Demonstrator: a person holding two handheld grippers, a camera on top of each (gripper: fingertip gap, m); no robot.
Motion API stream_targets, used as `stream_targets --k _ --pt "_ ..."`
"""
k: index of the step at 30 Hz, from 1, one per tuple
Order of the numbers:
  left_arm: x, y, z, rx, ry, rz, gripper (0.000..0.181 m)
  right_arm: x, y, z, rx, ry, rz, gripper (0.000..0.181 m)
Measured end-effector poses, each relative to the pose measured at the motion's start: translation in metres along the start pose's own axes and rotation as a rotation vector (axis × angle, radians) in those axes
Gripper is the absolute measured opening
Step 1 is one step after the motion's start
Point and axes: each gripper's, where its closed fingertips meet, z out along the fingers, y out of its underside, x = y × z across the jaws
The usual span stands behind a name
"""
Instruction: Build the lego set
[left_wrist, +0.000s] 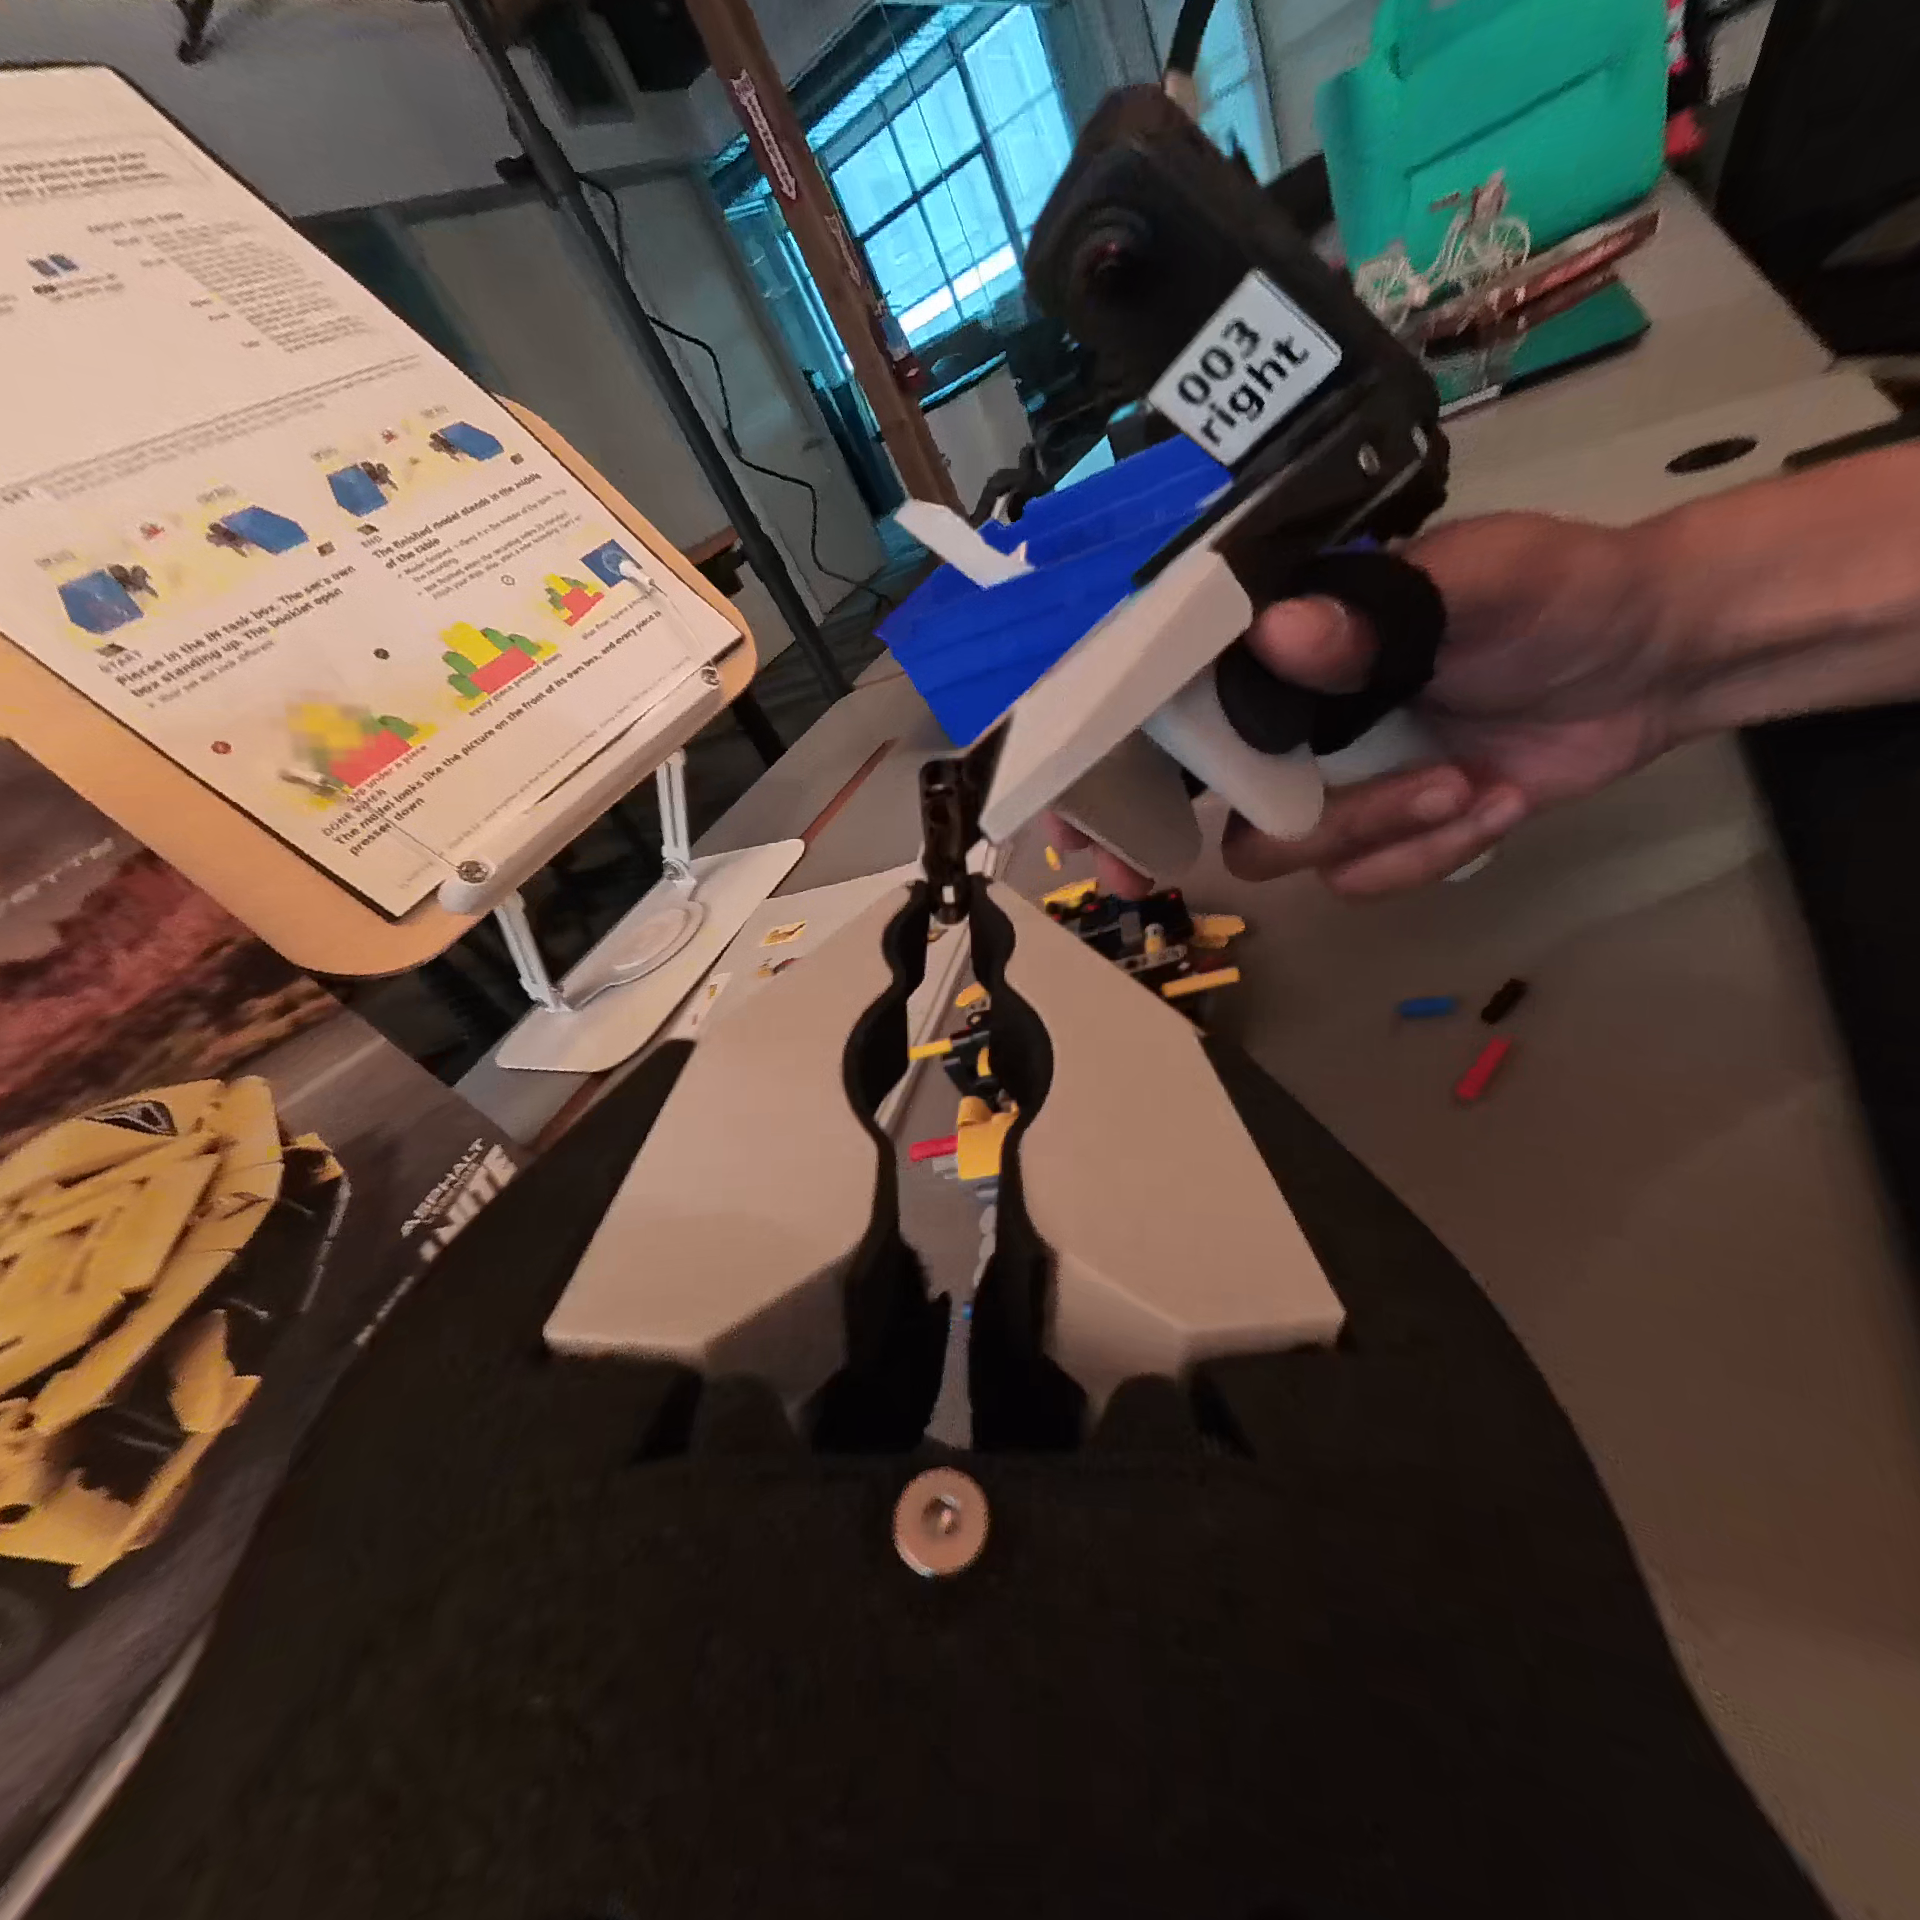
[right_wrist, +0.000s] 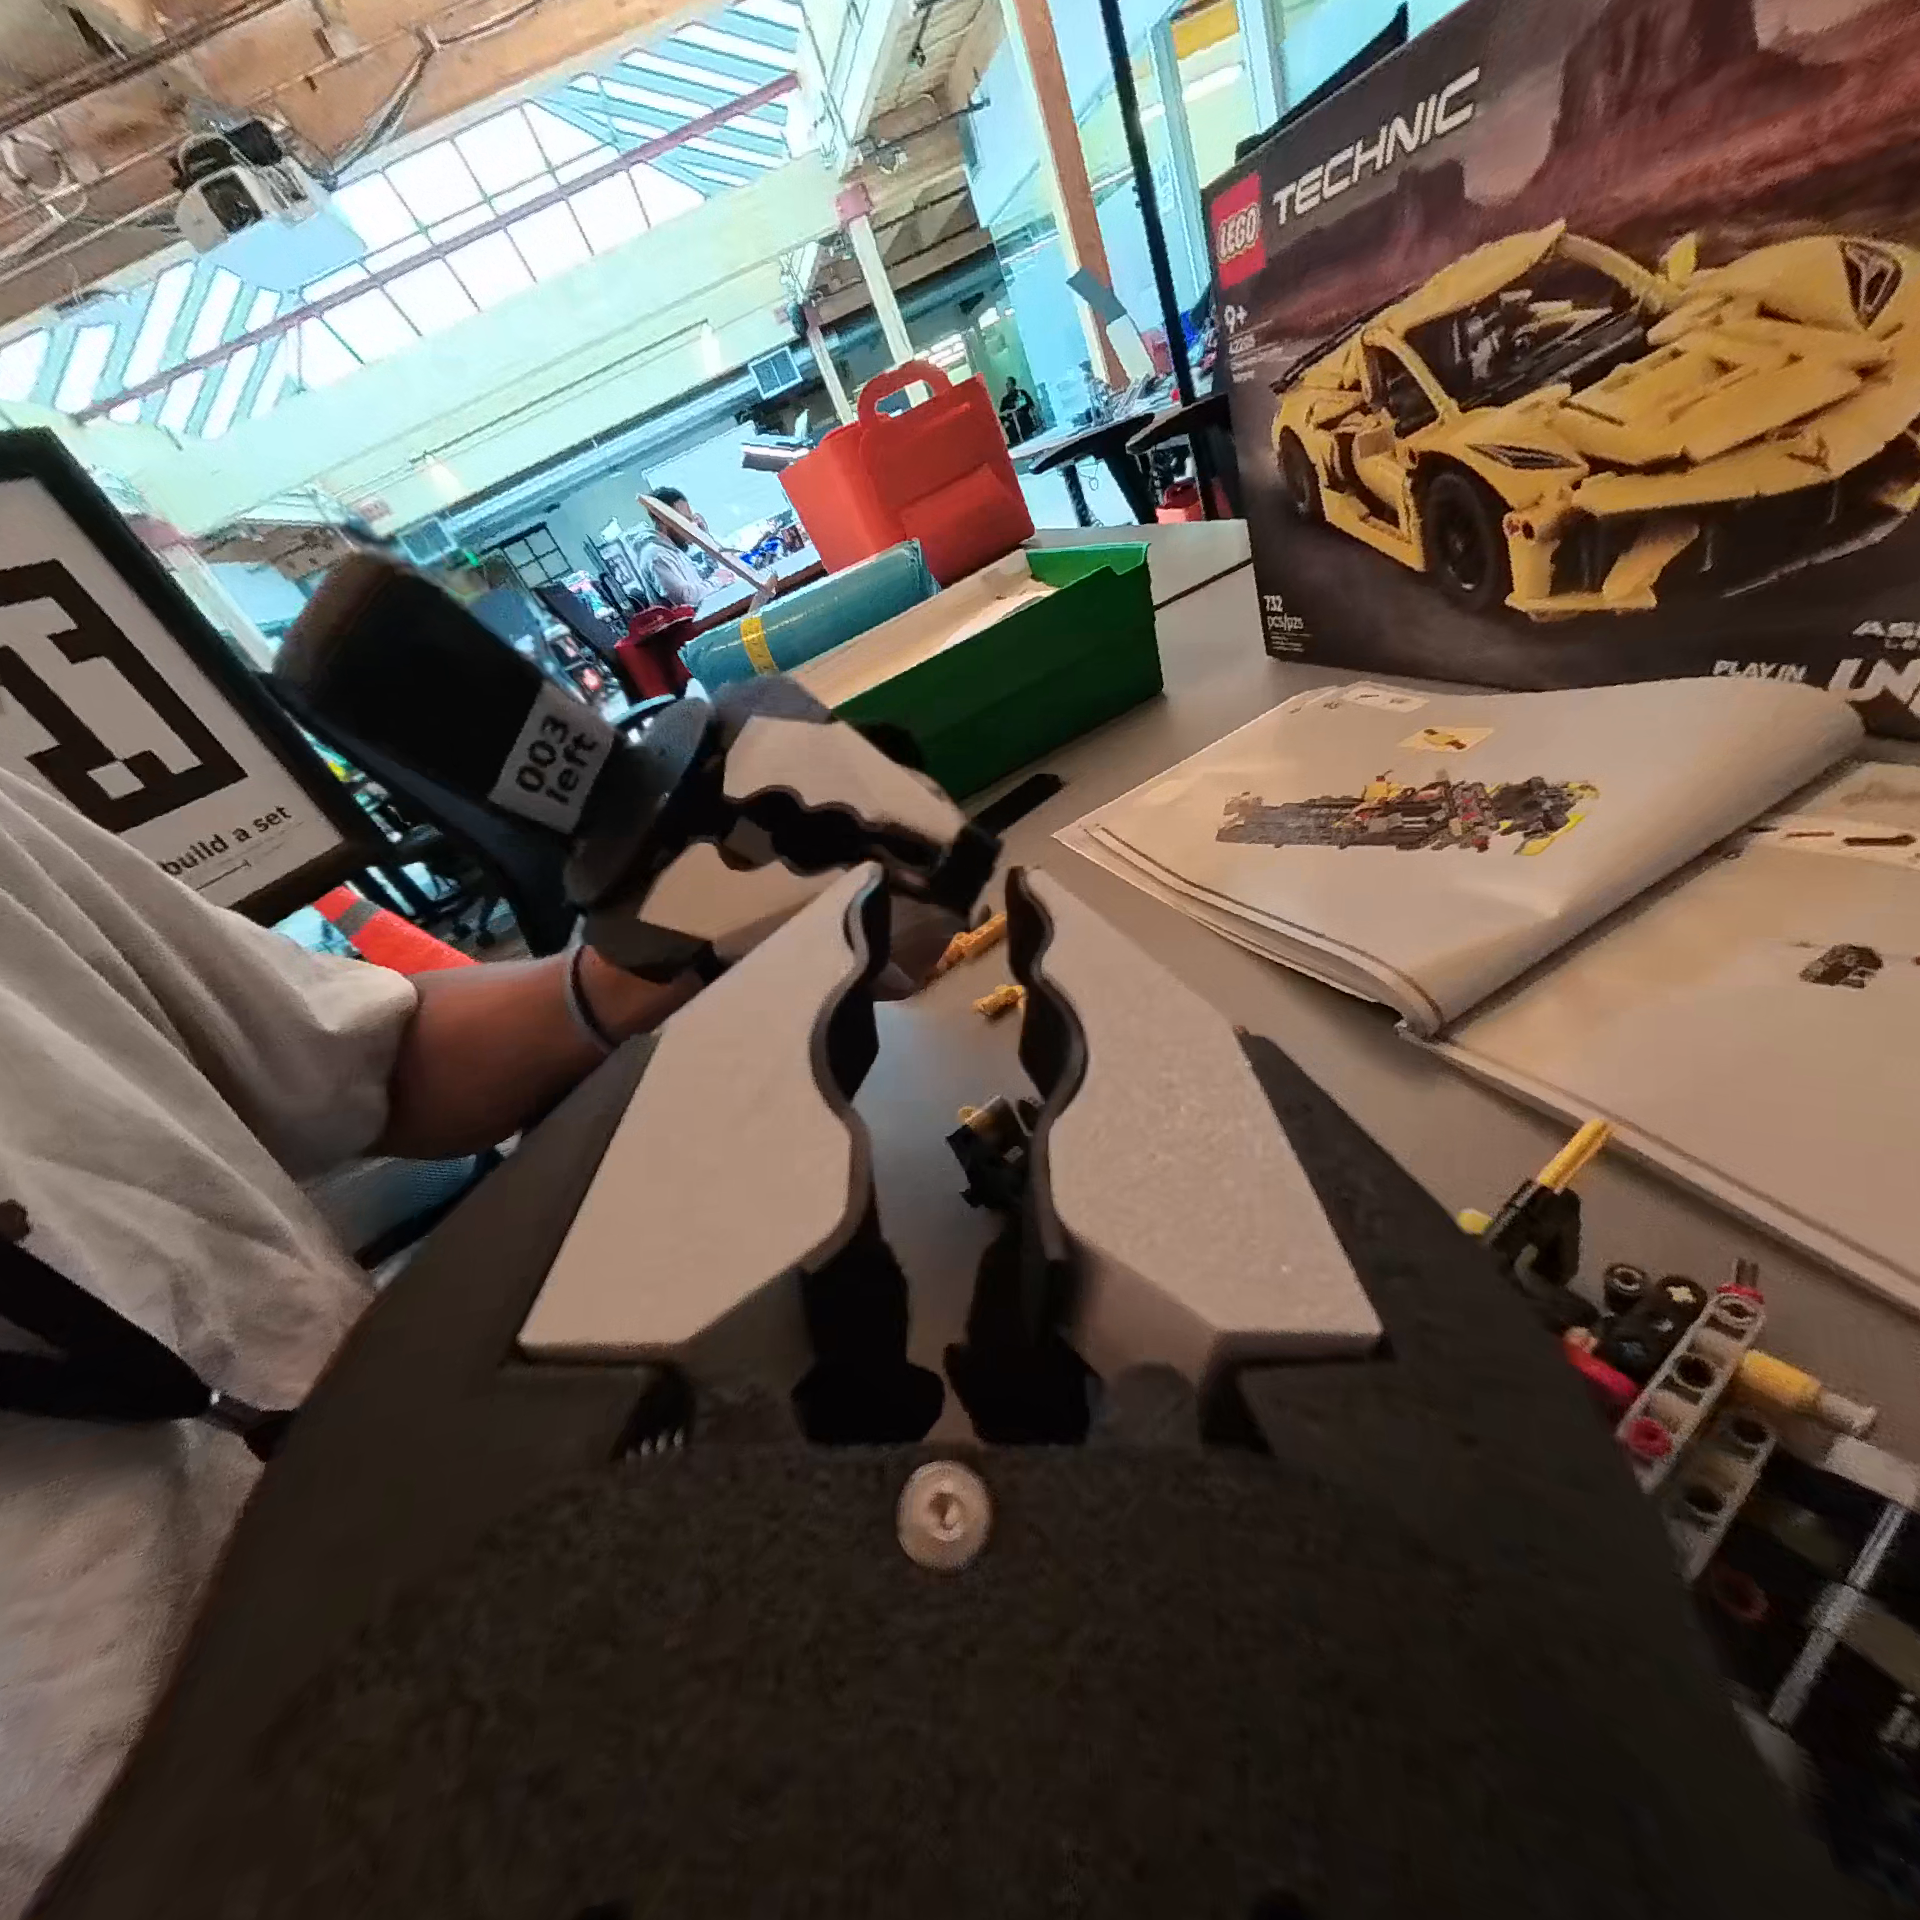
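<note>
Left tongs (left_wrist: 948, 902) clamped on small black lego piece (left_wrist: 943, 821), held above bench (left_wrist: 1621, 1195). Half-built black-and-yellow model (left_wrist: 1148, 930) on bench at 1 o'clock from tips. Right tongs (right_wrist: 948, 896) slightly apart, nothing between them, close by left tongs' tip. Open booklet (right_wrist: 1455, 831) at 2 o'clock, set's box (right_wrist: 1579, 416) behind it.

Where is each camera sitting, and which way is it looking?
Left wrist view: sits on the left gripper, looks along its jaws, pinching a black piece, toward the instruction stand; the person's right hand shows.
Right wrist view: sits on the right gripper, looks along its open jaws toward the booklet and set box; the person's left arm shows.
Shared: each sees the other gripper, plus the table and box.
</note>
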Motion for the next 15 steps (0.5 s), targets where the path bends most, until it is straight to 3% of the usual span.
stream_targets --k 6,11,15 --pt "0.001 0.010 0.004 -0.067 -0.058 0.143 0.008 0.008 0.005 0.000 -0.021 0.037 0.061 0.009" --pt "-0.001 0.015 0.009 -0.113 -0.096 0.053 0.009 0.014 0.007 0.003 -0.049 0.145 -0.072 0.007" --pt "-0.002 0.021 0.011 -0.156 -0.132 0.112 0.008 0.016 0.012 0.006 -0.069 0.165 -0.058 0.007"
